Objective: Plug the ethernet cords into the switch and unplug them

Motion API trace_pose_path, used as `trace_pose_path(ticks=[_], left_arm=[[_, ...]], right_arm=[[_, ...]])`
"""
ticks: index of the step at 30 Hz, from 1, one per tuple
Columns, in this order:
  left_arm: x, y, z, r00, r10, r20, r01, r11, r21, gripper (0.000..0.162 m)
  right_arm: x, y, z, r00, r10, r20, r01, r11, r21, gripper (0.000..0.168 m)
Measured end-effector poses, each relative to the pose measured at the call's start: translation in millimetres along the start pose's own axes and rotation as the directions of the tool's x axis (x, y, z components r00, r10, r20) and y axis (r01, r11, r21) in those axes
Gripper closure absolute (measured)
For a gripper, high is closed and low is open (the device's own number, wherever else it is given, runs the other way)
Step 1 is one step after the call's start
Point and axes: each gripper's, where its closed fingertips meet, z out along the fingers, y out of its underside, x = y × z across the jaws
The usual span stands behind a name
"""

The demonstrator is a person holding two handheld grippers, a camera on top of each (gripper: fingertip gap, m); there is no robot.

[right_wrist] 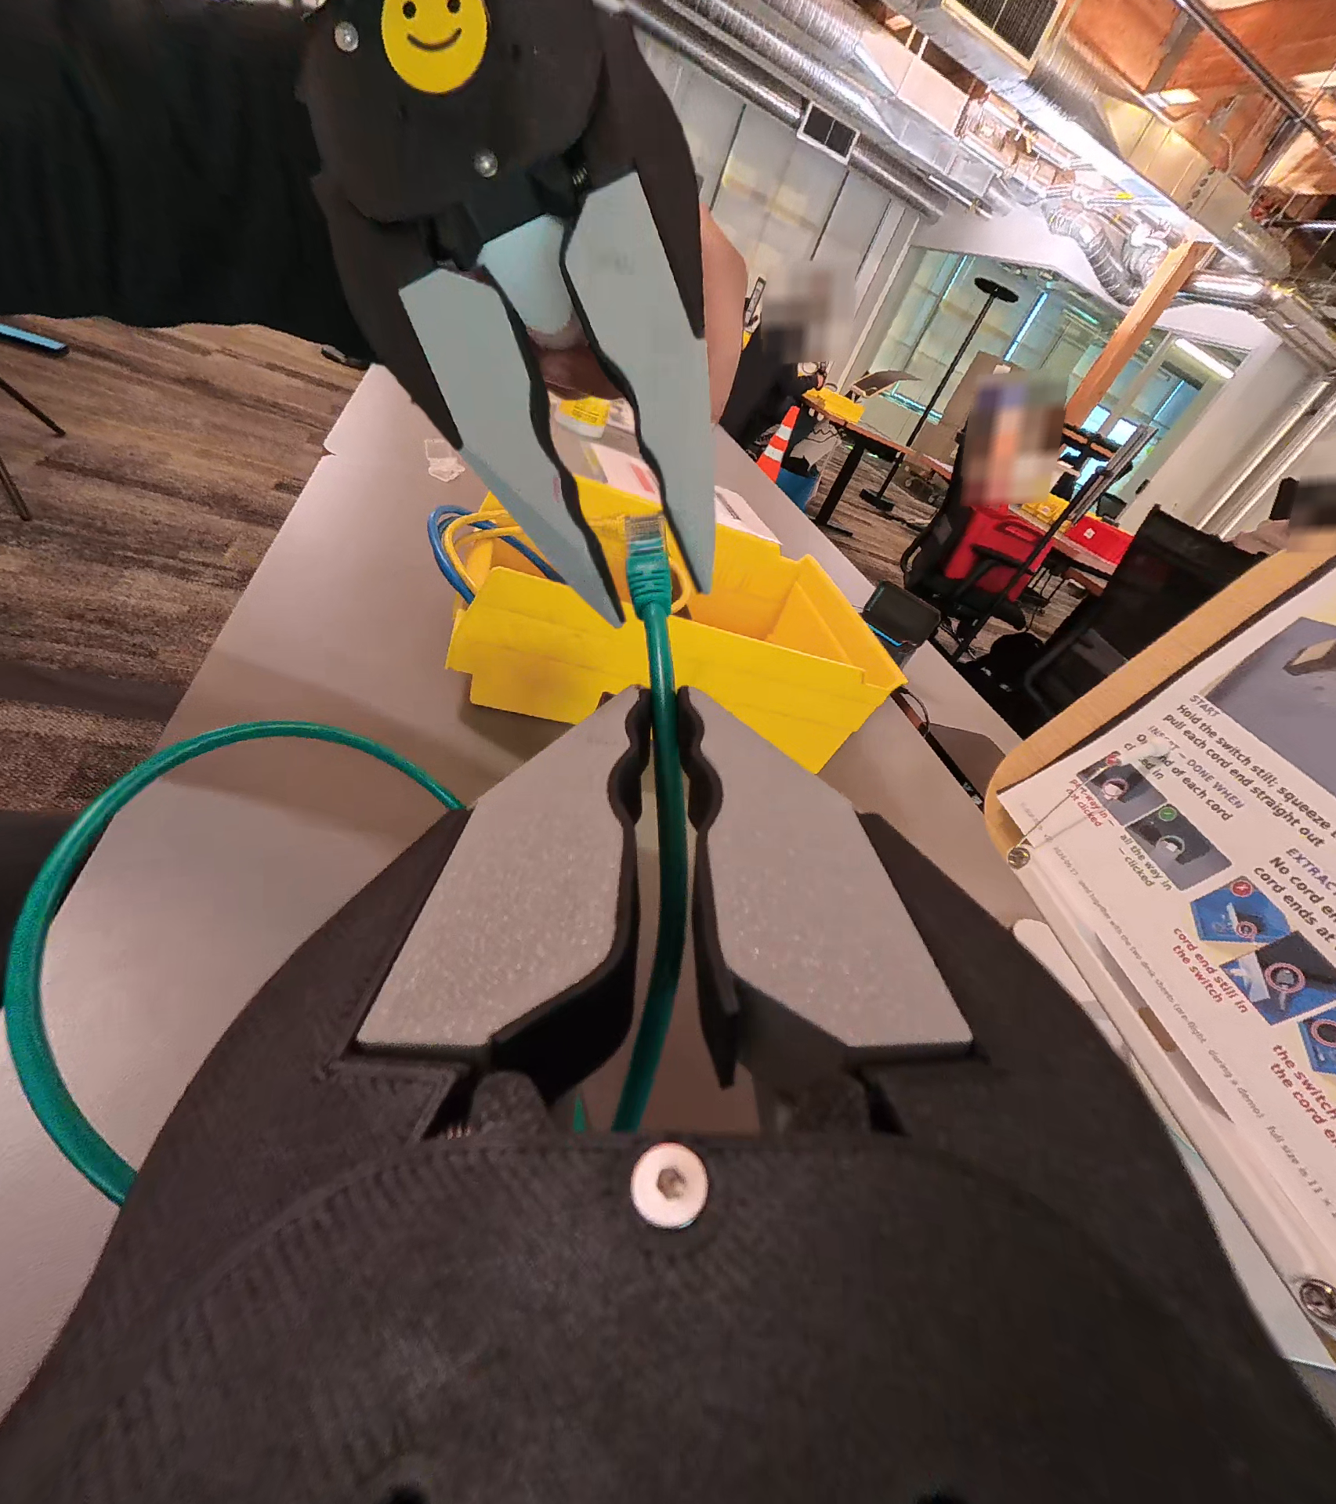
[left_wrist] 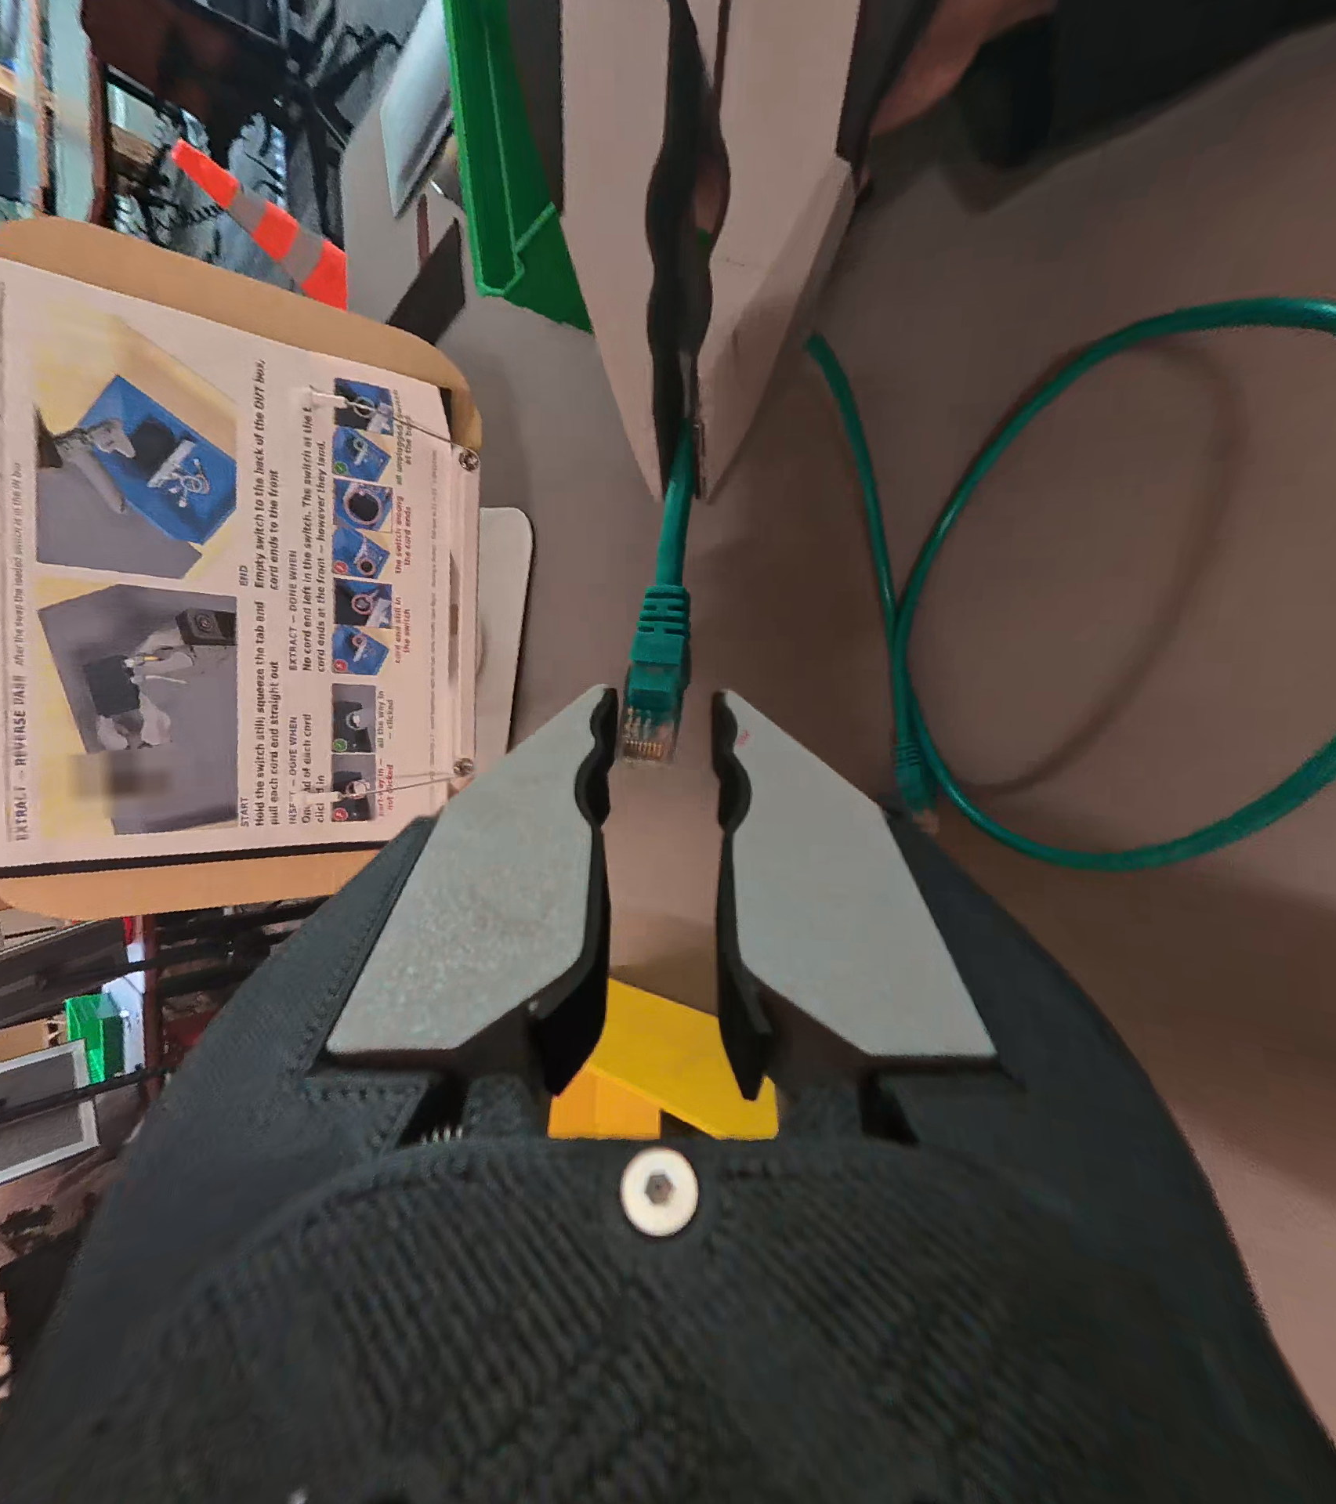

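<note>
- The right gripper (right_wrist: 658,706) is closed down on the green ethernet cord (right_wrist: 663,822), pinched at the fingertips a little way behind the plug, so that the connector stands out free beyond the tips.
- The left gripper (left_wrist: 664,712) is held partly open and grips nothing; the green plug (left_wrist: 654,684) hangs in the gap between its fingertips, nearer one finger, and whether it touches that finger cannot be told.
- In the right wrist view the same plug (right_wrist: 646,553) is seen between the left gripper's spread fingers, above the yellow bin (right_wrist: 648,651).
- The rest of the cord is looped loosely over the grey worktop (left_wrist: 1136,732), its other end lying beside the loop.
- The cord is judged light and limp, springing into curves; the jacket looks smooth and may slip under a weak pinch.
- The plug is judged rigid but small, with a thin latch tab that could snap; hold is best taken on the moulded boot just behind it.
- The switch is not identified in either view.
- An instruction sheet (right_wrist: 1250,854) on a board stands at the worktop's side.
</note>
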Motion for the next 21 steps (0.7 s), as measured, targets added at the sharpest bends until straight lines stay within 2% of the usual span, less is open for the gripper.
trace_pose_path(ticks=[4, 6, 11, 14, 16, 18, 19, 21], left_arm=[[10, 2, 5, 0.997, -0.031, -0.064, 0.03, 0.999, -0.013, 0.151], [5, 5, 9, 0.998, -0.046, -0.036, 0.045, 0.998, -0.036, 0.151], [-7, 14, 21, 0.986, 0.023, 0.168, -0.01, 0.997, -0.081, 0.151], [-15, 18, 22, 0.949, 0.065, 0.308, -0.043, 0.996, -0.077, 0.151], [-15, 15, 23, 0.923, 0.097, 0.373, -0.077, 0.995, -0.069, 0.151], [-14, 12, 23, 0.897, 0.119, 0.425, -0.1, 0.993, -0.067, 0.152], [-15, 10, 23, 0.883, 0.125, 0.452, -0.107, 0.992, -0.066, 0.152], [-19, 10, 22, 0.859, 0.105, 0.501, -0.087, 0.994, -0.058, 0.151]], right_arm=[[-5, 2, 3, 1.0, -0.001, 0.025, 0.002, 1.0, -0.016, 0.165], [-1, 5, 3, 1.0, 0.017, 0.008, -0.017, 0.999, -0.03, 0.165], [12, -1, -3, 0.986, 0.168, -0.007, -0.168, 0.985, 0.027, 0.157], [1, -16, -10, 0.957, 0.264, 0.119, -0.276, 0.956, 0.099, 0.16], [-16, -14, -8, 0.905, 0.345, 0.25, -0.367, 0.929, 0.046, 0.168], [-6, 3, 5, 0.875, 0.443, 0.192, -0.447, 0.894, -0.025, 0.16], [1, 11, 10, 0.858, 0.489, 0.158, -0.49, 0.871, -0.036, 0.163], [5, 16, 15, 0.804, 0.571, 0.166, -0.573, 0.819, -0.041, 0.15]])
